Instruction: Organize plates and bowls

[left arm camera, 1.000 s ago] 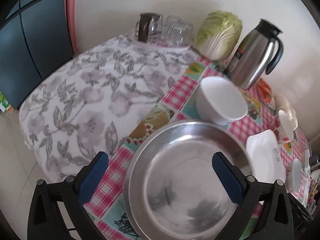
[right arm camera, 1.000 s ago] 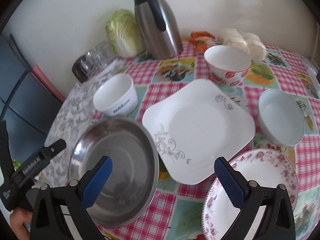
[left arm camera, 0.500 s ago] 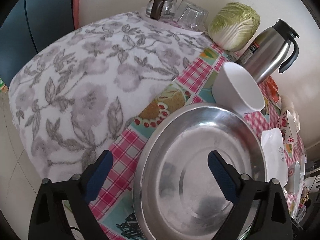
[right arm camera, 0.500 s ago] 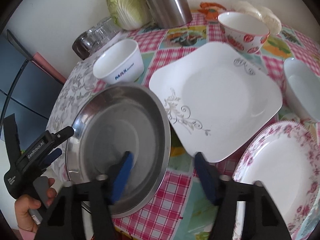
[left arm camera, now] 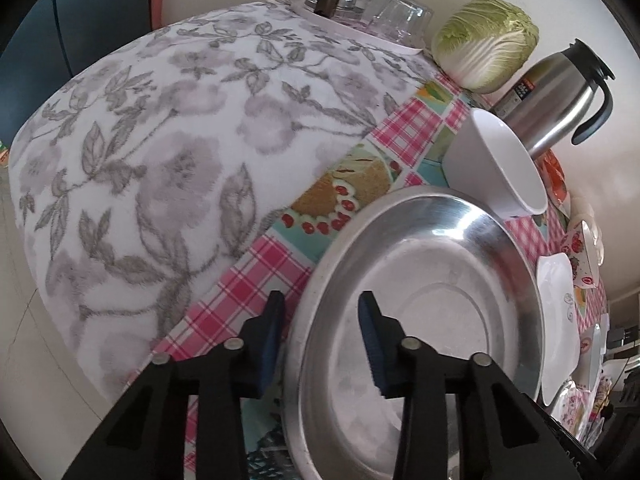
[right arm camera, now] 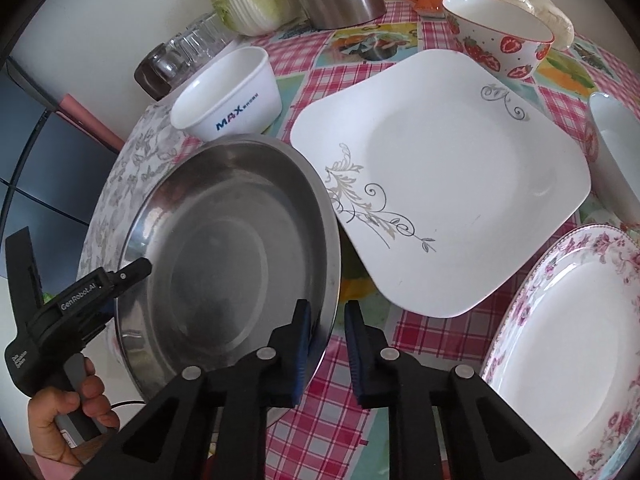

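A round stainless-steel basin (right arm camera: pixel 224 256) sits at the near-left part of a table covered in a pink checked oilcloth (right arm camera: pixel 340 420) with fruit pictures, and both hand-held grippers straddle its rim from opposite sides. In the left wrist view, the left gripper (left arm camera: pixel 322 340) has its blue-padded fingers (left arm camera: pixel 270 344) partly closed, one pad outside the basin's near rim and the other inside the bowl, with a gap visible between the pads and the metal, so it is not yet clamped. In the right wrist view, the right gripper (right arm camera: pixel 326 356) has narrowed more closely around the basin's right rim, one pad inside and one outside; whether the pads actually press the metal cannot be told. That view also shows the left gripper's black body at the basin's far-left rim, held in a bare hand (right arm camera: pixel 70 412). Just behind the basin stands a white bowl (right arm camera: pixel 230 96) printed with "MAX". Right of the basin lies a white square plate (right arm camera: pixel 452 184) with a grey scroll pattern, its corner close to the basin's rim. A round plate with pink flowers (right arm camera: pixel 568 344) lies at the near right, a strawberry-patterned bowl (right arm camera: pixel 500 36) stands behind the square plate, and a plain white bowl (right arm camera: pixel 612 152) shows at the right edge. Along the wall are a napa cabbage (left arm camera: pixel 486 42), a steel thermos jug (left arm camera: pixel 560 92) and upturned glasses (left arm camera: pixel 372 4). A grey floral cloth (left arm camera: pixel 160 152) covers the table's left end.
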`<state>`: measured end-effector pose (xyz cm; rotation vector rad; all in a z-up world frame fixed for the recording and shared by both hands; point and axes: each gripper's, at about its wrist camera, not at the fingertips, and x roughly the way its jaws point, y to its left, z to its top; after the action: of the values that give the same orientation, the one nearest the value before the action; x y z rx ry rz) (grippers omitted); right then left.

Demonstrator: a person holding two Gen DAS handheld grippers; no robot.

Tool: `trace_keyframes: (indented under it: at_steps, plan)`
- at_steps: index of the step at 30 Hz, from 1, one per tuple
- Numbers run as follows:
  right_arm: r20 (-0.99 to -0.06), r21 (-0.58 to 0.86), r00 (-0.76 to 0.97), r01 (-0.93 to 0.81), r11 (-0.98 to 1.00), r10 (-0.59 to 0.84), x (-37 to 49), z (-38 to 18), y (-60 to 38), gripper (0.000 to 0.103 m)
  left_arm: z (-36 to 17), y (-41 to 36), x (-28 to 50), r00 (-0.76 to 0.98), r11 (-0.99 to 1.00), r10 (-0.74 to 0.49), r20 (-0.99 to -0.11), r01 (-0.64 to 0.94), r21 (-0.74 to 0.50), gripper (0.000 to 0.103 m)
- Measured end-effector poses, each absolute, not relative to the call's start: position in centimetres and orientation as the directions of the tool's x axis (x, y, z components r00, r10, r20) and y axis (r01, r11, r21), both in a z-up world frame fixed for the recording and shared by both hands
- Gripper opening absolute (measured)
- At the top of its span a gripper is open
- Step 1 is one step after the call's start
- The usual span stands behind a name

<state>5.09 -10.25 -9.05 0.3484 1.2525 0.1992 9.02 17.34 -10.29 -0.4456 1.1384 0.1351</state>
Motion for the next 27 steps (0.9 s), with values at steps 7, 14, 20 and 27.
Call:
trace_keyframes:
  at_steps: [7,14,20,27]
  plan:
    - [-0.894,0.360,0.295,0.029,0.932,0.336,5.5,-9.8,-9.6,0.013,-10.4,17.3,9.1,0.420,0.913,-0.108,-0.901,-0.316,-0.257,0.026]
    - [-0.886,0.348,0.326,-0.005,0.937,0.331,5.2,-8.8,-9.5,0.013,-10.3,17.7,8.5,0.429,0.901,-0.137,-0.893,-0.322,-0.292,0.025]
    - [-0.872,0.332,0.365,-0.051,0.942,0.327,4.7,-7.2,-9.4,0.014,-9.8,18.1,7.7,0.454,0.882,-0.175,-0.874,-0.322,-0.344,0.025]
    - [-0.861,0.325,0.386,-0.083,0.942,0.331,4.2,-6.1,-9.4,0.014,-8.7,18.3,6.8,0.489,0.875,-0.195,-0.850,-0.304,-0.376,0.025]
